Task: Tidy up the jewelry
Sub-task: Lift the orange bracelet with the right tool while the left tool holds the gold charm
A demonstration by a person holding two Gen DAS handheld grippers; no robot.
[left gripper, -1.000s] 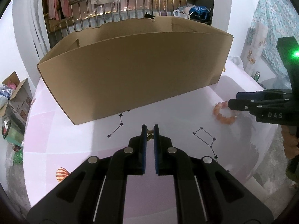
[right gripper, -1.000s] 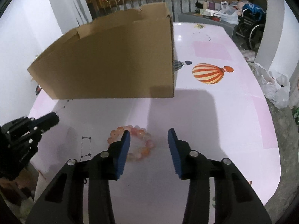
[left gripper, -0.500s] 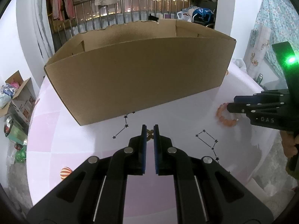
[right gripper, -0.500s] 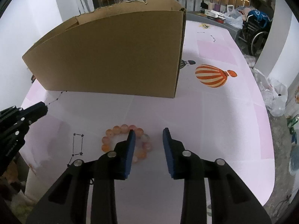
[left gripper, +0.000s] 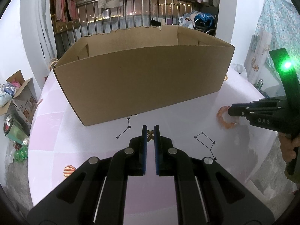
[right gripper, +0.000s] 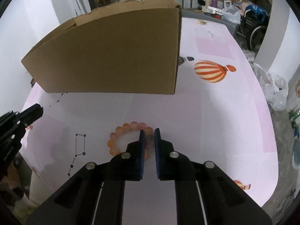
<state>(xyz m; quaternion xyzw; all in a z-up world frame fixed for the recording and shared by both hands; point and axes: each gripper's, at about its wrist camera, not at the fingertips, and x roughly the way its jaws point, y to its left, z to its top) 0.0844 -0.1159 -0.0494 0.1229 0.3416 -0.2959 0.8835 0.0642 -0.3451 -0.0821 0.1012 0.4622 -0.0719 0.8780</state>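
My left gripper (left gripper: 150, 129) is shut on a small gold butterfly-shaped piece of jewelry (left gripper: 149, 135) and holds it above the table, in front of an open cardboard box (left gripper: 142, 82). My right gripper (right gripper: 148, 132) is shut on the right side of an orange bead bracelet (right gripper: 120, 131) that lies on the pink tablecloth (right gripper: 215, 116). The bracelet also shows in the left wrist view (left gripper: 224, 117), under the right gripper (left gripper: 231, 109). The box shows in the right wrist view (right gripper: 116, 56), its inside hidden.
The tablecloth carries printed star lines (left gripper: 205, 140) and striped balloons (right gripper: 213, 71). The table edge runs close on the right in the left wrist view. A railing with hung clothes (left gripper: 131, 18) stands behind the box. Boxes and bags (left gripper: 15, 101) lie on the floor at left.
My right gripper moved forward over the bracelet and its jaws closed from wide open onto the beads. My left gripper rose with the butterfly piece held, so the box's open top shows.
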